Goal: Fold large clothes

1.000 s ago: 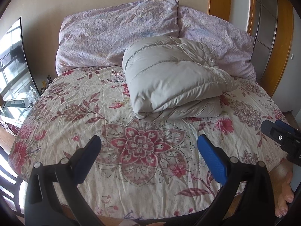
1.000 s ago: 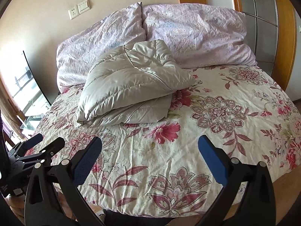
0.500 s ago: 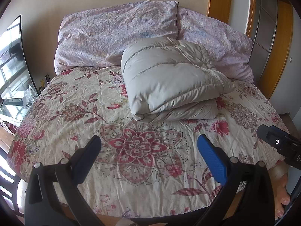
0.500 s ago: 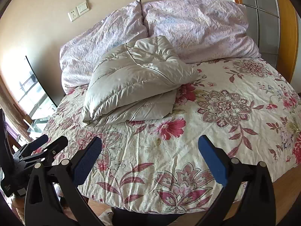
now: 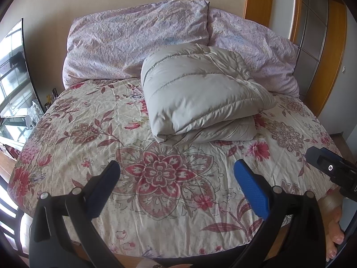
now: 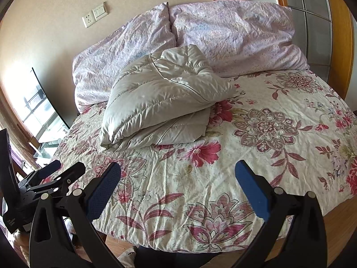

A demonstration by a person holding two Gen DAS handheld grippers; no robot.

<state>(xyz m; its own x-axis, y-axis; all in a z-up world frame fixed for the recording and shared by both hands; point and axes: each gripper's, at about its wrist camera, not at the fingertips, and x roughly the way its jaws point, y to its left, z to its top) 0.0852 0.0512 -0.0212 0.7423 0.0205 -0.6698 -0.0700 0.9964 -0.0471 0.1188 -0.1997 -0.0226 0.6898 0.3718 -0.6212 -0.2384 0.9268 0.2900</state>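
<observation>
A pale grey quilted down jacket [image 5: 200,96] lies folded into a thick bundle on the floral bed cover [image 5: 89,134], just in front of the pillows; it shows again in the right wrist view as the jacket [image 6: 160,98]. My left gripper [image 5: 176,183] hangs open over the near part of the bed, well short of the jacket, with nothing between its blue pads. My right gripper [image 6: 178,183] is open too, empty, over the bed's near edge. Each gripper appears at the other view's side edge.
Two lilac pillows [image 5: 138,42] lean against the wall behind the jacket. A curved screen [image 5: 13,71] stands left of the bed, a wooden-framed door [image 5: 319,33] to the right. A person's bare foot [image 5: 334,230] is on the floor by the bed's right edge.
Both grippers have drawn back a little from the bed and stayed open. The folded jacket has not moved.
</observation>
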